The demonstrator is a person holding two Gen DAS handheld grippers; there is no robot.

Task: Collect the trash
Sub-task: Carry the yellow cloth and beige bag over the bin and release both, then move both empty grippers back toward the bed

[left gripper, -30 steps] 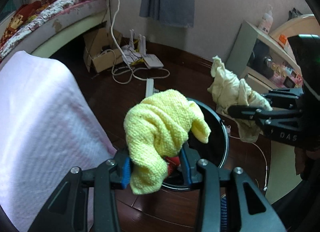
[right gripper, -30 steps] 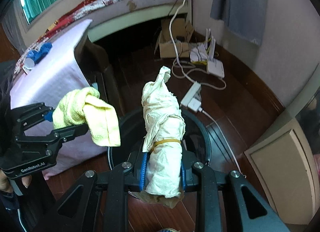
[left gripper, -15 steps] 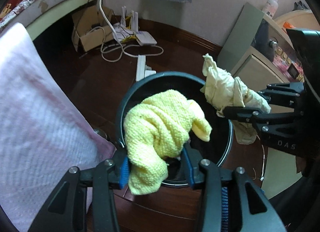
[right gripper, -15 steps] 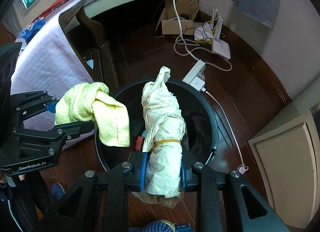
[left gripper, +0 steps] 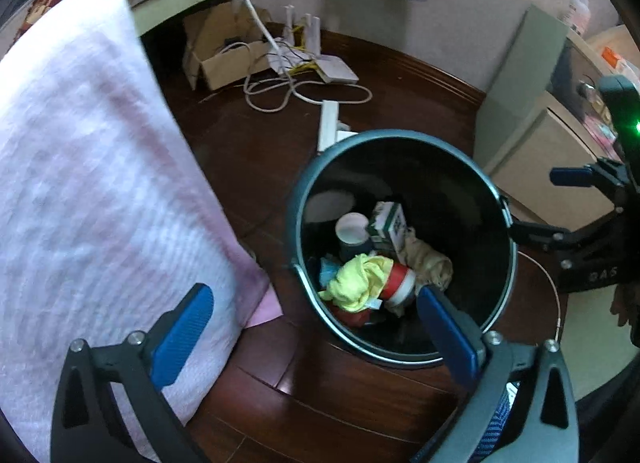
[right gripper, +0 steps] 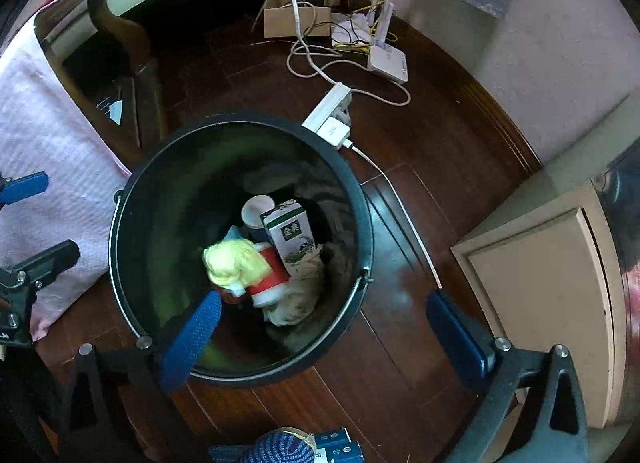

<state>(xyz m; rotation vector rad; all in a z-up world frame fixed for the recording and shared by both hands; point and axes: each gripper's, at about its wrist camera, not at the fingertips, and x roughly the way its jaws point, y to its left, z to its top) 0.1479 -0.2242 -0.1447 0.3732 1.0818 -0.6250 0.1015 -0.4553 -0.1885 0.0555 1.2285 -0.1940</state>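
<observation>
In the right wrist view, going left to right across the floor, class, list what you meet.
Pink cloth → black bin → yellow cloth in the bin → red cup → green-and-white carton → white cable → beige cabinet.

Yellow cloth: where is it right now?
In both wrist views the yellow cloth lies at the bottom of the black bin, on the left of the pile, against the red-and-white cup and in front of the green carton.

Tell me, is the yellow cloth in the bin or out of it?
In. The yellow cloth lies at the bottom of the bin among a red cup and a carton; no tool touches it.
</observation>
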